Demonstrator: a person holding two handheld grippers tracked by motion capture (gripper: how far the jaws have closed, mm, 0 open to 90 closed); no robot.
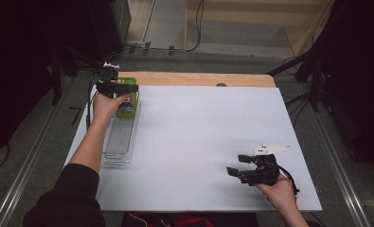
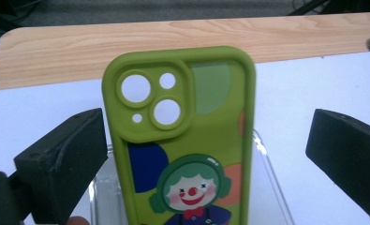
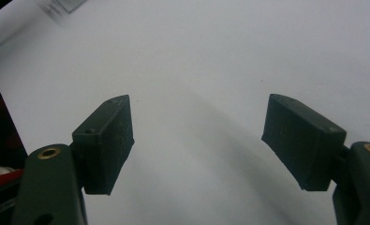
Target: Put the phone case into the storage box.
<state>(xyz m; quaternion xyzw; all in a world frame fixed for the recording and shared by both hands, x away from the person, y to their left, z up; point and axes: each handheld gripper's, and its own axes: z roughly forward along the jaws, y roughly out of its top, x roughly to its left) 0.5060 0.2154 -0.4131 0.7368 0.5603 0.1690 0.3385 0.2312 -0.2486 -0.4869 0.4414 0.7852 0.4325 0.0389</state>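
At about ten o'clock on the white table (image 1: 199, 142), the left gripper (image 1: 123, 88) hovers over the far end of a clear tray (image 1: 120, 142). Its jaws are spread wide, flanking a green phone case (image 2: 182, 140) without touching it. The case (clown print, camera cut-outs toward the wooden edge (image 2: 79, 51)) seems to rest in the tray's far end, tilted up. If this is a pick, centre the case between the pads and close evenly on its long edges; the soft rim may flex or slip. At five o'clock the right gripper (image 1: 237, 165) waits over bare table, jaws spread, holding nothing.
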